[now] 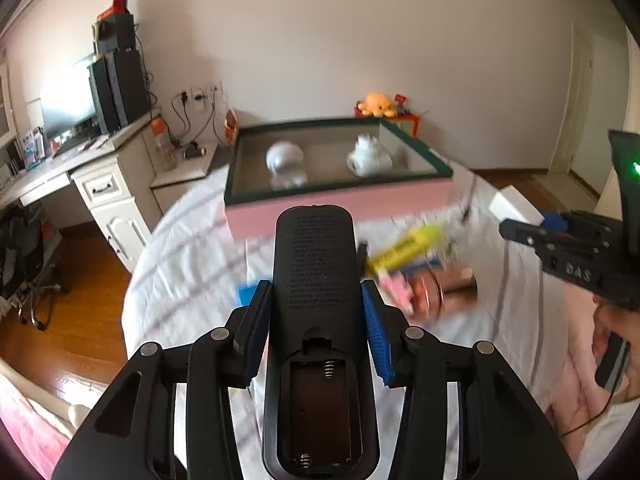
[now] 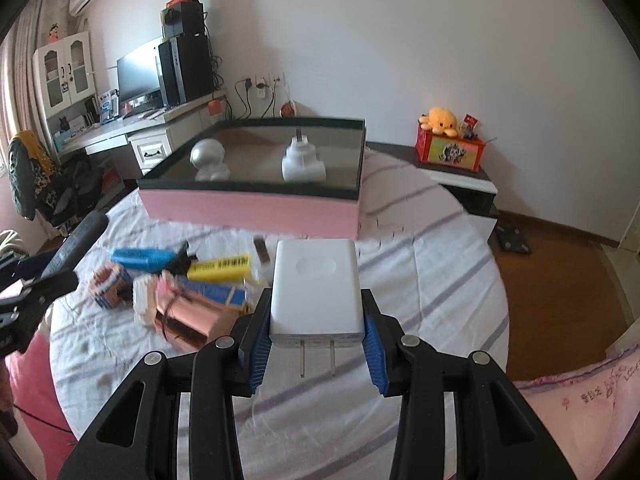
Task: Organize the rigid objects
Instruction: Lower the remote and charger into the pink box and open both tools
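The left tool (image 1: 316, 312) holds the black remote (image 1: 314, 264) by its sides, and the right tool (image 2: 316, 332) holds the white charger (image 2: 314, 280). Both are above the bed (image 2: 420, 280), in front of the pink box (image 2: 256, 208). Carry each one over the rim before lowering it, and set them in free places, away from the two white things (image 2: 256, 158) inside.
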Action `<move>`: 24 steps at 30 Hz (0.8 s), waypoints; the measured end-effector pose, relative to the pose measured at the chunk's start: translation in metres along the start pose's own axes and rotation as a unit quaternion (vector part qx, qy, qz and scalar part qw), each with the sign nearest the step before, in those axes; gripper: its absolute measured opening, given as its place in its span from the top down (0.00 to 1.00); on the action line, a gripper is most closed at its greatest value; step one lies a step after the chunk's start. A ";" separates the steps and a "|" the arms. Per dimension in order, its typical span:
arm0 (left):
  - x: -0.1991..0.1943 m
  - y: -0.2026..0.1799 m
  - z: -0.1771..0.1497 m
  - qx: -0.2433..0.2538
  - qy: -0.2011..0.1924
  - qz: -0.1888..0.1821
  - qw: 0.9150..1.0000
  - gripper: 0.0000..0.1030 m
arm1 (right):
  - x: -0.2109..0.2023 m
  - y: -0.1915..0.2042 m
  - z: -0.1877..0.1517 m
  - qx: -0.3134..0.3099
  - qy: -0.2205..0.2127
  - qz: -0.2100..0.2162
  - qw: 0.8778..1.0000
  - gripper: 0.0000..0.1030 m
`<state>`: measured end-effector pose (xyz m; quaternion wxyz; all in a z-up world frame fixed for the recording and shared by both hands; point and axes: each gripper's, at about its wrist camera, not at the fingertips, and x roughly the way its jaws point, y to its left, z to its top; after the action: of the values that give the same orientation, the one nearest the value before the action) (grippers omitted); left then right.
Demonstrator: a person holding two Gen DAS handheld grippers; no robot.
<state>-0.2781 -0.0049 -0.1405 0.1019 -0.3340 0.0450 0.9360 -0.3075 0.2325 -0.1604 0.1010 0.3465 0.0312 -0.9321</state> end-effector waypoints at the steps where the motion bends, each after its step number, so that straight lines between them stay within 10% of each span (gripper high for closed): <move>1: 0.003 0.002 0.006 -0.001 -0.002 -0.003 1.000 0.57 | 0.000 0.002 0.004 -0.003 -0.003 -0.001 1.000 0.60; 24: 0.149 0.015 0.116 0.040 0.073 -0.053 0.995 0.57 | 0.125 0.016 0.106 -0.062 0.063 0.051 0.995 0.60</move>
<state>-0.4647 0.0224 -0.1451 0.1613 -0.3989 0.0718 0.8998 -0.4644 0.1822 -0.1610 0.1676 0.3985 0.0779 -0.8983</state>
